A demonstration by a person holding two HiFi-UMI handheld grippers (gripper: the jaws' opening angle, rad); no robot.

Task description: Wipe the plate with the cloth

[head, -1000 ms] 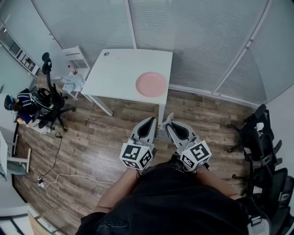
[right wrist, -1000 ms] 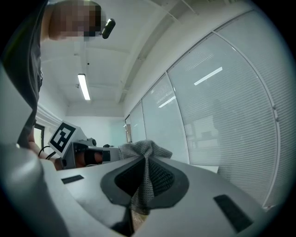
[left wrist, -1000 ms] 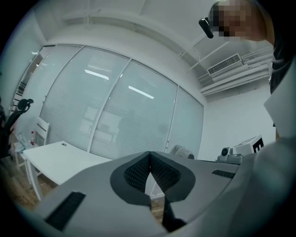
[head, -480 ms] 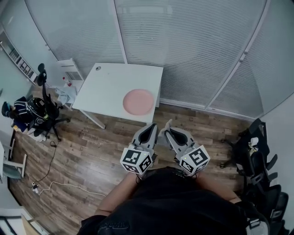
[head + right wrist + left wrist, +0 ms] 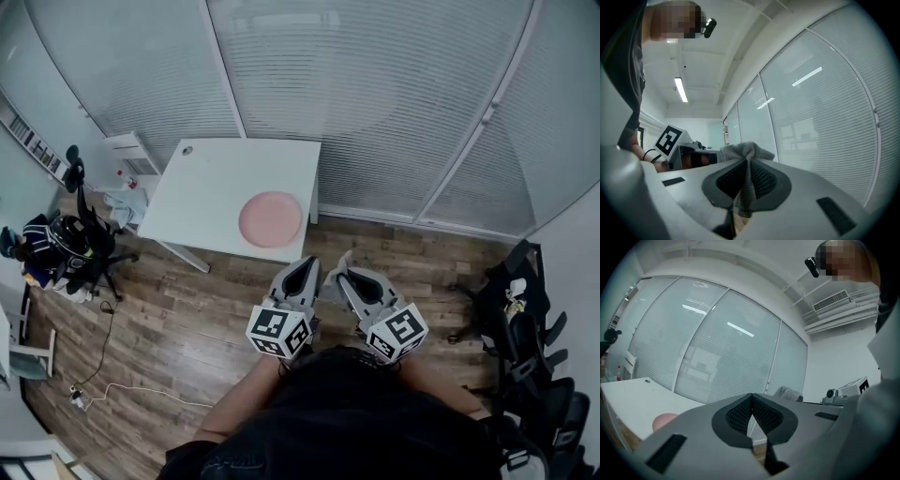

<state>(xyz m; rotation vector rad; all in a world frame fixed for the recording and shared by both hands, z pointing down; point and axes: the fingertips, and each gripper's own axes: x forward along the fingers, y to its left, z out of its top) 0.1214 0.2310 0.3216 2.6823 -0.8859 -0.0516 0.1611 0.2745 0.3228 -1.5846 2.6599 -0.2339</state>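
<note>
Plate [image 5: 270, 218] lies untouched on the table [image 5: 202, 192], well apart from me. My right gripper [image 5: 748, 161] clamps the cloth [image 5: 743, 151]; my left gripper [image 5: 751, 398] is closed, empty. Wiping not yet begun.

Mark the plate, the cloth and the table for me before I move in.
plate [image 5: 270, 218]: head view, centre of the pink disc.
cloth [image 5: 746, 152]: right gripper view, bunched grey fold at its top.
table [image 5: 211, 183]: head view, bare white top left of the plate.

Office: glass partitions [image 5: 375, 103], desk chairs [image 5: 525, 309], white table [image 5: 206, 192].
</note>
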